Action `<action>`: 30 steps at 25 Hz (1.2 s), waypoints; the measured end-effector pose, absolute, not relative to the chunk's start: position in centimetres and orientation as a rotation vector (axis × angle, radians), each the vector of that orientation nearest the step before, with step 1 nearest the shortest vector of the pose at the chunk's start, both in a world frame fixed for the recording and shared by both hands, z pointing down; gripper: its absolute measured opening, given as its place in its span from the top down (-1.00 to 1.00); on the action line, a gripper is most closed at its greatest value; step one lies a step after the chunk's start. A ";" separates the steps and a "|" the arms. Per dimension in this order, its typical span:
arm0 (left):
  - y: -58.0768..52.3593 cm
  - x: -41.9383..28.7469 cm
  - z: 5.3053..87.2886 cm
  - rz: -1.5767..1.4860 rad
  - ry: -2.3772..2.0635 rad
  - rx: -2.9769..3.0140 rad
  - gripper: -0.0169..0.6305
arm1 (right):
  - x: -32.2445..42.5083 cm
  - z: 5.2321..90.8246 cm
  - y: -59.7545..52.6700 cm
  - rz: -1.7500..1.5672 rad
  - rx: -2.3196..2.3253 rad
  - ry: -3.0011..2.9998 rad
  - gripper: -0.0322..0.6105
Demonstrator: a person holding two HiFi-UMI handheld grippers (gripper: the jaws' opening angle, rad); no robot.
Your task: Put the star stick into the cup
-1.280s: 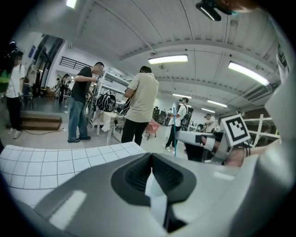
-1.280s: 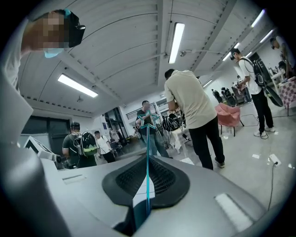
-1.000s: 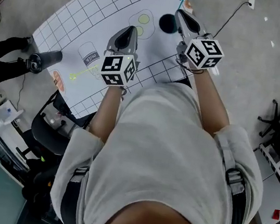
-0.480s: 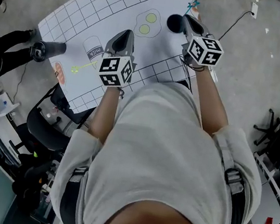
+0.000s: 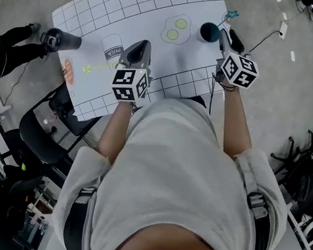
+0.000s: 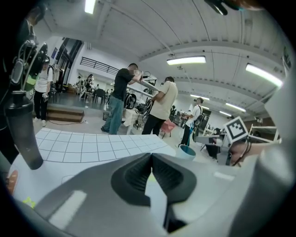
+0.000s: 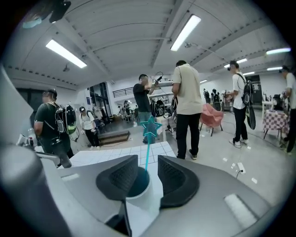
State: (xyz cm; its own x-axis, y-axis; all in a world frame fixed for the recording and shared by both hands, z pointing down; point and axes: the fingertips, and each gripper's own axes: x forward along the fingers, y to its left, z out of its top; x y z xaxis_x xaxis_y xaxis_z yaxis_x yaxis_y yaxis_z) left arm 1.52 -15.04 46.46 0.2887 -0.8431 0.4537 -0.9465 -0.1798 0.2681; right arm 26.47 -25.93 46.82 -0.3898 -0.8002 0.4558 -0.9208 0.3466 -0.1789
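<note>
a second ago the right hand-held gripper (image 5: 229, 37) was clamped on the star stick (image 5: 227, 18), holding it up just beside the cup (image 5: 209, 31). now the stick stands in the cup and leans toward 1 o'clock, its blue star above the rim. the right jaws have just been opening. they stand apart, the thin stick rises in the gap, and neither pad presses on it. this gripper sits just at 4 o'clock of the cup.

the cup is near the 1 o'clock corner of the gridded desk (image 5: 135, 0), at 3 o'clock of a printed egg (image 5: 176, 29). the left hand-held gripper (image 5: 140, 47) is over the middle of the desk, at 3 o'clock of a printed milk carton (image 5: 112, 50). its jaws are together with nothing between them.

only the head view shows the whole desk, with a yellow stick (image 5: 98, 68) lying flat toward 8 o'clock and a dark bottle (image 5: 64, 40) at the 9 o'clock edge. the left gripper view shows that the bottle (image 6: 23, 129) stands upright. it also shows the cup (image 6: 187, 151) far off at 2 o'clock, next to the right gripper's marker cube (image 6: 237, 129); the stick is too thin to make out there. the right gripper view alone looks into the cup's teal mouth (image 7: 136, 183), with the stick (image 7: 149, 139) coming straight up out of it. both gripper views show people (image 7: 187, 106) standing in a lit hall beyond the desk.
</note>
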 end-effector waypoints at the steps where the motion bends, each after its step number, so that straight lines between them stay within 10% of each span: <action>1: -14.7 1.1 46.4 0.270 -1.600 2.067 0.94 | 26.1 46.1 -25.4 0.556 1.538 -2.327 0.48; 7: -12.1 -2.6 46.5 0.230 -1.630 2.032 0.94 | 18.1 42.4 -21.3 0.352 1.348 -2.478 0.90; 30: 4.7 -20.5 49.8 0.117 -1.965 1.600 0.94 | -15.4 52.5 -3.3 0.036 -0.056 -2.335 0.90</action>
State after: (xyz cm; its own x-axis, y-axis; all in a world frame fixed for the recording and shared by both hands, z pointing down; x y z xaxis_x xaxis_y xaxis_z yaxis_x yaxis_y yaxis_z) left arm -20.47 4.74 49.79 -0.0975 -0.8643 0.4935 -0.9169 0.2709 0.2932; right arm -15.43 -3.33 52.46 -0.6915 0.0519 0.7205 0.0294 0.9986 -0.0437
